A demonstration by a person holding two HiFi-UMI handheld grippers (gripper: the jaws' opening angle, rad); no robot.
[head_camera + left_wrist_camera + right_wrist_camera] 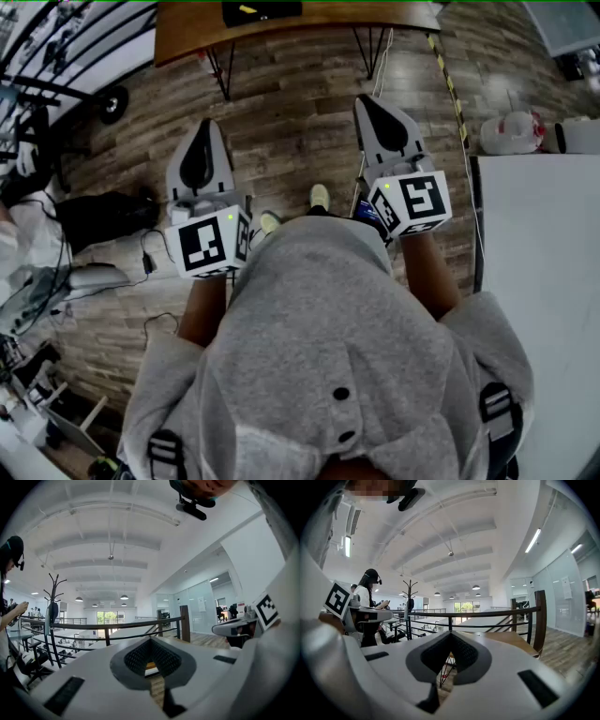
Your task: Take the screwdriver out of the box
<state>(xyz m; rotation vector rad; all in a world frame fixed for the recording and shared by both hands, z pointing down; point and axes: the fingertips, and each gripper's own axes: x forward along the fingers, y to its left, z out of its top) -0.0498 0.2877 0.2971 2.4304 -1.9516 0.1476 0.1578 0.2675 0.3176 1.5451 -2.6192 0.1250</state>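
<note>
In the head view the left claw [204, 127] and the right claw [370, 103] are held out level over a plank floor [300, 141], side by side and well apart. Each carries its marker cube [208, 242] at the rear. Both pairs of jaws lie together with nothing between them. Neither the screwdriver nor the box shows here. A wooden table [281, 37] stands beyond both sets of tips. A dark flat thing [261, 11] with a yellow streak rests on it, ahead of the gap between the two claws, and I cannot tell what it is. A white table [544, 244] sits out to the right claw's right.

The left gripper view looks along closed, empty jaws. Past their tips run a railing [108, 626] and open office space. A person [9, 573] stands far to the left.

The right gripper view shows its jaws shut on nothing too. The wooden table is just beyond them and a little to the right.

The box lies outside every view, so its direction, the screwdriver's long axis and the nearer hand cannot be settled. My guess is that the search starts at the table ahead, which the right claw reaches slightly closer to.
</note>
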